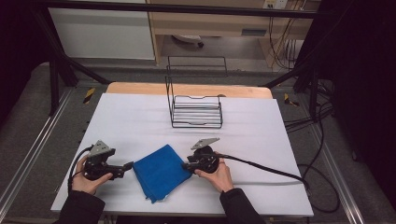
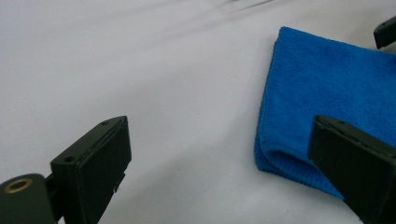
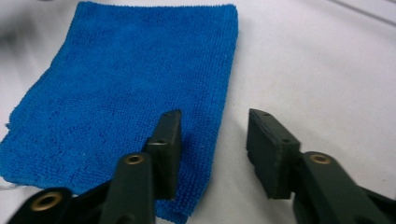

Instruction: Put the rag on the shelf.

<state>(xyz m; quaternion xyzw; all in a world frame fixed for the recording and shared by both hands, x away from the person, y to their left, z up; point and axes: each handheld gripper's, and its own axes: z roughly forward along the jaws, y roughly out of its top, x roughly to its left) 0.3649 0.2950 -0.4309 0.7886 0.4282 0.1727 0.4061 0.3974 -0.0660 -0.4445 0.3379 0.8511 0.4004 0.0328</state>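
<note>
Evidently a two-sided pickup: folded blue cloth (image 1: 161, 171) lies flat between both grippers. Left gripper (image 1: 127, 165) gapes, unclenched, at its left edge. Right gripper (image 3: 212, 140), parted and empty, straddles the right edge.

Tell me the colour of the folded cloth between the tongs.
Bright blue; the folded cloth shows best in the right gripper view.

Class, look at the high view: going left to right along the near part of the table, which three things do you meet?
Left gripper → folded blue cloth → right gripper.
</note>
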